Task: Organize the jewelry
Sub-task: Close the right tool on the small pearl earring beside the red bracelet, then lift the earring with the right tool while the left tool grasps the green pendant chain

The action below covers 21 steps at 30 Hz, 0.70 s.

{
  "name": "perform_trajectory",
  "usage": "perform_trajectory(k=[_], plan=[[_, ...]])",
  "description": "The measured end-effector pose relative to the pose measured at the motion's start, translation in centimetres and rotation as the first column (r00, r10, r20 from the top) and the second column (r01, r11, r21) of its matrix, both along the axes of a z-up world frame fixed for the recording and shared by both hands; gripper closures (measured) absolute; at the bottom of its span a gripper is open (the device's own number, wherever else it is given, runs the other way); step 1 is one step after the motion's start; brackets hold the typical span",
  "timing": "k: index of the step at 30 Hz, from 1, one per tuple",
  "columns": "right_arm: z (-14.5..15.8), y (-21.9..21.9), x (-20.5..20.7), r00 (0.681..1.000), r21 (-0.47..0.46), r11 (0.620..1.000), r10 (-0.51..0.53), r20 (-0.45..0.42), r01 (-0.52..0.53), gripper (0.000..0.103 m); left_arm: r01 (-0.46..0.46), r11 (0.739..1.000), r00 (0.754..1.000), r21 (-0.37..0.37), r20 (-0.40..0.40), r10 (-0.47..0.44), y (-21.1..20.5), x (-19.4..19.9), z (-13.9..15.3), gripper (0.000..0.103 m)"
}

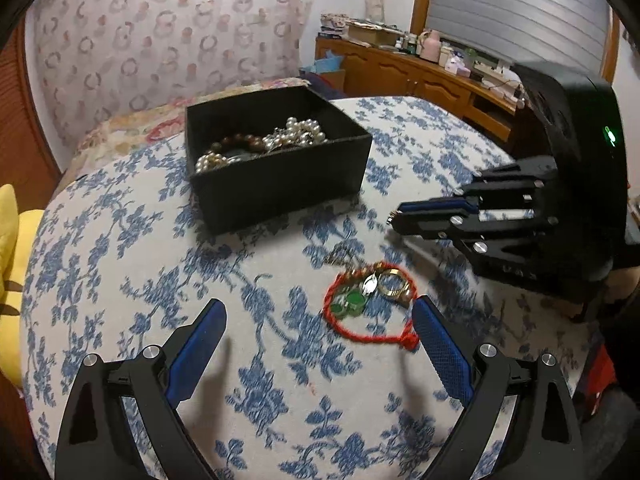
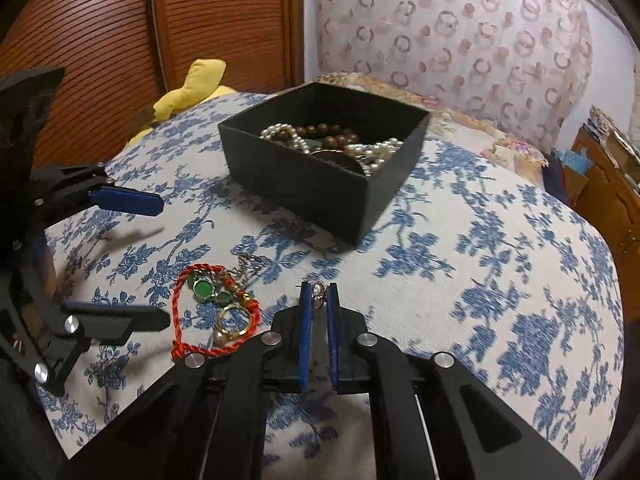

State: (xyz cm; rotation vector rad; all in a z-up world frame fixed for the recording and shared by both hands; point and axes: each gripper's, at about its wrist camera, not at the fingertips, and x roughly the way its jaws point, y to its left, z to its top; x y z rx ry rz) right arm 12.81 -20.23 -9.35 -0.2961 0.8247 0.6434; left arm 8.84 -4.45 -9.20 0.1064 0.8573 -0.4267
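the right claw [image 2: 319, 292] is pinched nearly closed on a small piece of jewelry [image 2: 318, 294], which sits between the tips of its blue pads; it looks like a small ring or earring with a pale stone, though it is too small and blurred to be sure. the claw hangs above the blue floral cloth [image 2: 460, 300], in front of the black box [image 2: 320, 184].

the left claw [image 1: 316, 320] is spread wide with nothing in it, its two blue pads well apart above the cloth. the right-hand pad is just beside the red cord bracelet [image 1: 360, 332], which lies flat on the cloth in a loop. within and across the loop lie green stone pieces [image 1: 352, 302], a gold ring [image 1: 390, 282] and a small silvery pendant [image 1: 370, 284], bunched together at the far side of the loop. a thin chain [image 1: 340, 256] trails off toward the box.

the box stands open on the cloth beyond the loose pile, well apart from it. inside are white pearl strands [image 1: 304, 130] and a brown bead bracelet [image 1: 240, 142], heaped together.

a yellow cushion [image 2: 196, 84] shows past the cloth's far left edge in the right wrist view, against a brown slatted door [image 2: 120, 40]. a wooden dresser [image 1: 420, 76] with clutter on top stands in the background.
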Motion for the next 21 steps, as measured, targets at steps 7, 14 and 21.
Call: perform_trajectory(k=[7,14,21], plan=[[0.6,-2.0,-0.7,0.999,0.027,0.999,-0.040,0.019,0.039,0.095,0.019,0.998,0.998,-0.060,-0.061,-0.023,-1.0,1.9,-0.5,0.060],[0.7,-2.8,-0.9,0.998,0.033,0.998,-0.057,0.026,0.056,0.095,0.038,0.997,0.995,-0.074,-0.093,-0.045,-2.2,3.3,-0.9,0.084],[0.4,-2.8,-1.2,0.998,0.035,0.998,-0.054,0.024,0.054,0.095,0.033,0.995,0.994,-0.094,-0.105,-0.043,-2.4,4.2,-0.8,0.100]])
